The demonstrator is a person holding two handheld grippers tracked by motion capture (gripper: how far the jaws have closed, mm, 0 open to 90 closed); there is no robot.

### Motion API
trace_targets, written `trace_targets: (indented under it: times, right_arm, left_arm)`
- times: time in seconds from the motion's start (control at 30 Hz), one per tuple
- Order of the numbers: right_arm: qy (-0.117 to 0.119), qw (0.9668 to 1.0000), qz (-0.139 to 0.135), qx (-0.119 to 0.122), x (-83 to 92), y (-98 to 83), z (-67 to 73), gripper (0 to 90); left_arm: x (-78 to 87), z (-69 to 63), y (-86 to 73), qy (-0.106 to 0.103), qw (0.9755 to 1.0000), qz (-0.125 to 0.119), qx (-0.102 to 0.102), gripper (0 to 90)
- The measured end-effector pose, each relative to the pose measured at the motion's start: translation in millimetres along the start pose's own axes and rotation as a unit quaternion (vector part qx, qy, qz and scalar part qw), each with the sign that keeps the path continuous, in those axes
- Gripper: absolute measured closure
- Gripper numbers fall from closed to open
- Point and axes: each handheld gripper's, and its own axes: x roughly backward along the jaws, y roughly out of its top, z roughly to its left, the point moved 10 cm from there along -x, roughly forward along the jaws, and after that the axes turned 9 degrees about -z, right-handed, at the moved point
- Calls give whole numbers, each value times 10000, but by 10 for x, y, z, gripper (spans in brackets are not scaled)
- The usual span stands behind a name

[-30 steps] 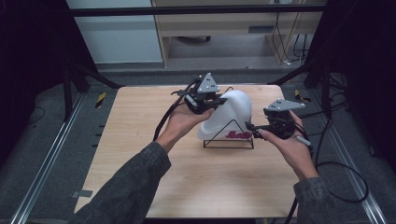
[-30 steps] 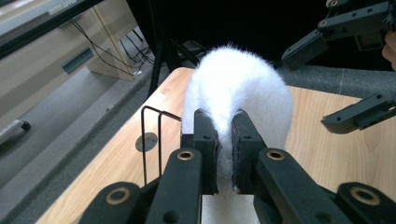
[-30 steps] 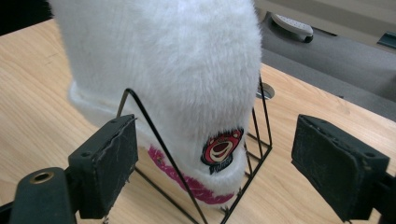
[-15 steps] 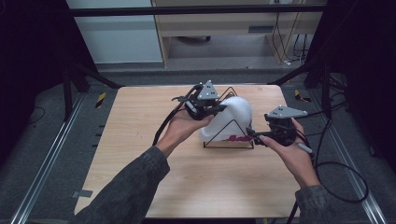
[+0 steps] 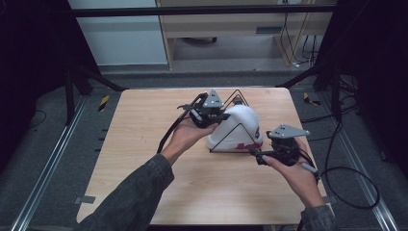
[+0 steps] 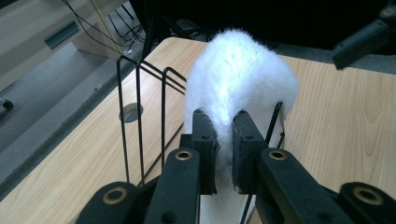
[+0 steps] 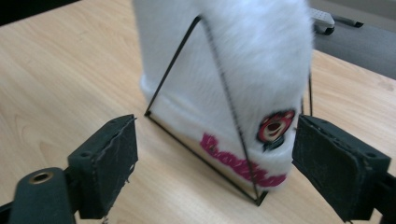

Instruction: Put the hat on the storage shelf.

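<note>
A: Left gripper is pinching the hat's fluffy white fabric, jaws pressed nearly together; its view is showing three rack loops beside the hat.

B: Right gripper is hanging spread wide, touching nothing. Its view is showing the pink lettering and bear patch.

A: One hat, one rack, sitting mid-surface.

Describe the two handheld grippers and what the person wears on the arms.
Both the left gripper and right gripper are black, each topped by a grey three-cornered plate and trailing a black cable. Their jaws carry flat dark pads and brass-coloured pivot rivets. The sleeves are dark grey.
</note>
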Motion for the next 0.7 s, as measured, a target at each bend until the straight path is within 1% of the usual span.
trace_targets:
  times: [0.07, 0.13, 0.17, 0.27, 0.37, 0.43, 0.47, 0.5, 0.57, 0.6, 0.63, 0.67, 0.7]
  right_arm:
    - [22, 10000, 37, 9, 2, -70, 68, 152]
    - [73, 9999, 69, 50, -5, -167, 149, 151]
    - [86, 9999, 91, 29, -5, -205, 183, 151]
    - [132, 9998, 135, 12, -19, -289, 262, 149]
    - [184, 9996, 193, 36, -41, -345, 312, 147]
    - [208, 9995, 221, 33, -55, -370, 335, 146]
    - [215, 9995, 232, 43, -60, -379, 341, 146]
    - [224, 9995, 233, 32, -68, -387, 350, 146]
    - [225, 9994, 261, 10, -79, -401, 362, 145]
    - [219, 9994, 259, 28, -88, -407, 365, 145]
    - [247, 9993, 272, -20, -94, -413, 385, 145]
    - [244, 9994, 261, 7, -109, -419, 392, 144]
    - [262, 9993, 272, 17, -123, -428, 412, 143]
  left_arm:
    - [15, 9, -15, 18, 10000, 33, -42, 805]
    - [25, 28, -27, 46, 10000, 59, -14, 802]
    - [25, 34, -30, 49, 10000, 63, 6, 802]
    - [33, 39, -31, 51, 10000, 40, 66, 784]
    - [56, 37, -23, 93, 9999, 20, 33, 744]
    - [91, 52, 1, 194, 9998, -46, 72, 653]
    - [123, 66, 22, 280, 9995, -84, 84, 571]
    - [143, 73, 34, 320, 9994, -111, 73, 503]
    - [199, 91, 50, 399, 9991, -118, 37, 393]
    - [231, 98, 57, 421, 9990, -127, 66, 351]
    - [263, 98, 65, 414, 9990, -145, 114, 308]
    - [304, 92, 71, 401, 9990, -154, 144, 272]
    - [328, 89, 75, 396, 9990, -163, 141, 226]
